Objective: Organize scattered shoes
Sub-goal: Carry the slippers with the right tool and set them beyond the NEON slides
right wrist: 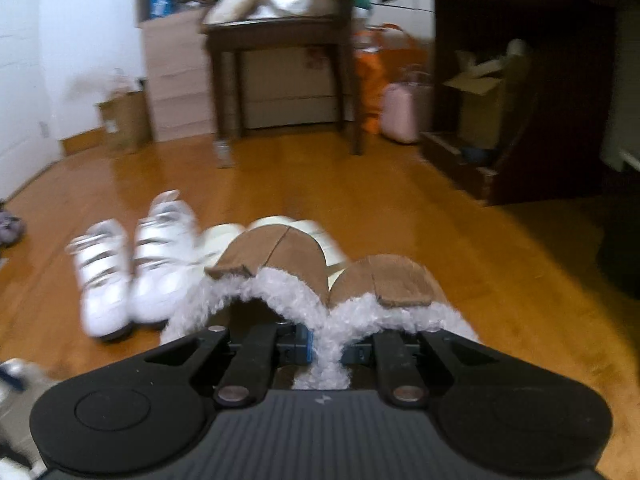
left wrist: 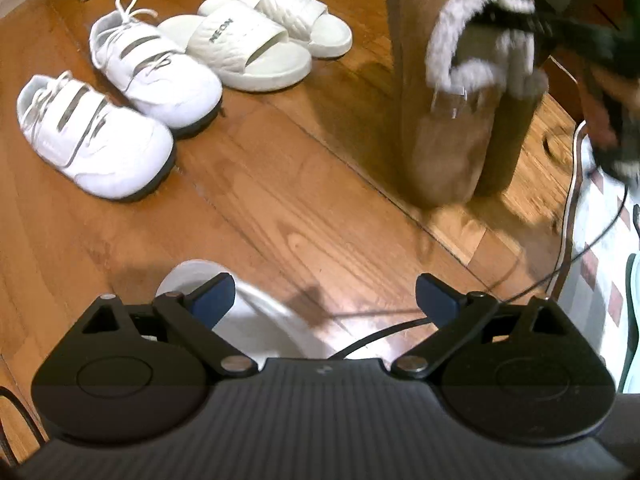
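Brown fleece-lined slippers clamped together in right gripper

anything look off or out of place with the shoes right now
Yes: the brown slippers are off the floor, pinched together by their fur cuffs in the right gripper, toes hanging down. The sneakers and slides sit in neat pairs on the floor. The left gripper is open and empty.
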